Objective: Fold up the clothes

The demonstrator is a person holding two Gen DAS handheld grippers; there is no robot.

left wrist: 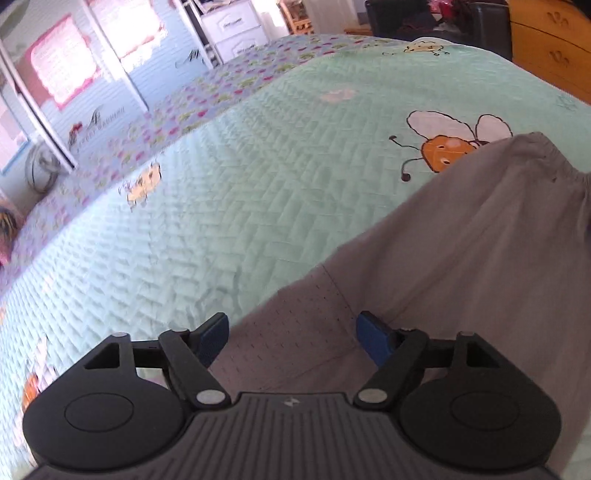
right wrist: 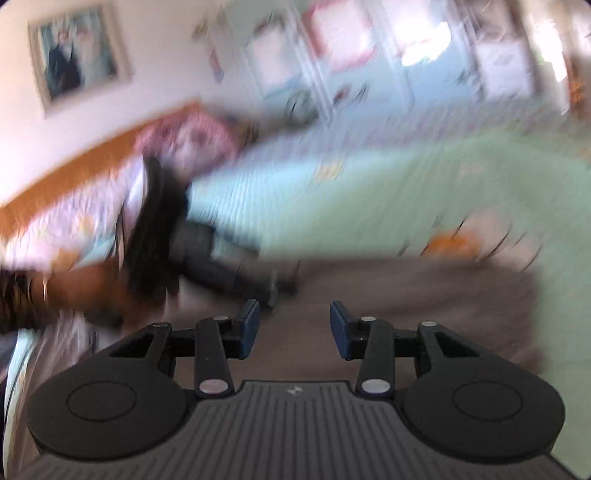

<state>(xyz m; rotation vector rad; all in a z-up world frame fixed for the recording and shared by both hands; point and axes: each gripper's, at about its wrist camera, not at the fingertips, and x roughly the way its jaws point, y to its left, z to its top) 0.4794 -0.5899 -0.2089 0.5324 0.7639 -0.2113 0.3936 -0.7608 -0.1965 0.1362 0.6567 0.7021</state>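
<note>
On the bed (left wrist: 229, 206), grey shorts (left wrist: 461, 266) lay flat, left gripper (left wrist: 291, 338) fingers spread wide over them, right gripper (right wrist: 294, 328) fingers part open, both empty.

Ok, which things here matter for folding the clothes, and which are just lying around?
For the job:
- grey-brown fabric garment with gathered waistband
- left gripper, open
- right gripper, open

Just around:
- mint-green quilted bedspread with bee pictures
- white drawer unit
- framed wall picture
</note>
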